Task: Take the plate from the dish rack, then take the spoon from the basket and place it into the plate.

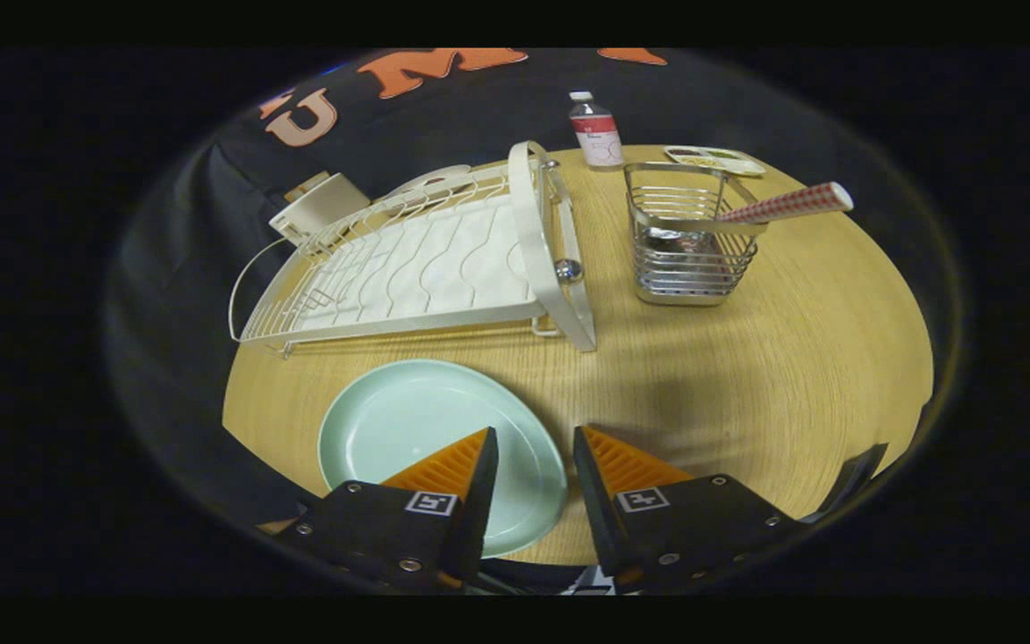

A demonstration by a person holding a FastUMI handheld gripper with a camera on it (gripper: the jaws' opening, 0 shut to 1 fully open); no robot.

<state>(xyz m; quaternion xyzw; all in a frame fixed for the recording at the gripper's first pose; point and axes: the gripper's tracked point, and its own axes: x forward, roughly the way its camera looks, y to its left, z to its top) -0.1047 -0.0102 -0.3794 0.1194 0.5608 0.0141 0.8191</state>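
Plate (430, 429): pale green, flat on table (747, 358), off dish rack (408, 259), under left finger. Spoon (788, 204): checked handle, standing in wire basket (685, 241). Gripper (533, 465): jaws parted, empty.

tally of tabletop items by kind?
Plate: 1
Dish rack: 1
Basket: 1
Spoon: 1
Bottle: 1
Small tray: 1
Total: 6
Tongs open over the plate's edge, holding nothing.

Mint plate (417, 429) flat on table, empty white dish rack (408, 259) behind, checkered-handled spoon (788, 204) in wire basket (689, 241)
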